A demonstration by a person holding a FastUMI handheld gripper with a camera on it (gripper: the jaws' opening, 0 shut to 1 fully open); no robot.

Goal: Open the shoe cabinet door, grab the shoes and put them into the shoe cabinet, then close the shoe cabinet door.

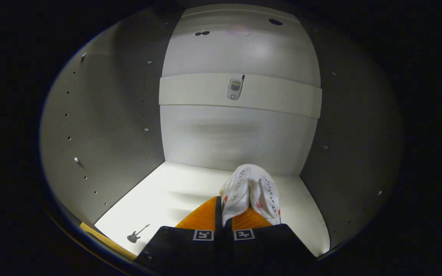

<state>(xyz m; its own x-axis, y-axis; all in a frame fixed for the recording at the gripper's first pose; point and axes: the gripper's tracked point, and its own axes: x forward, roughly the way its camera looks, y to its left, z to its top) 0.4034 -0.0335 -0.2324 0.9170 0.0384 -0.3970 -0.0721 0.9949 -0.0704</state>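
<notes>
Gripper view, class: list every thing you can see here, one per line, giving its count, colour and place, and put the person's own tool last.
shoe cabinet: one, pale grey walls, open, surrounding everything ahead of the tongs.
bottom shelf: one, white, under the shoes.
upper shelf: one, white, across the back, above the shoes.
phone sticker: one, grey, on the upper shelf's front edge.
guitar sticker: one, dark grey, near the bottom shelf's front left corner.
shoes: a pair, white with red marks, pressed together between the fingers.
tongs: one, closed on the shoes, over the bottom shelf.
</notes>
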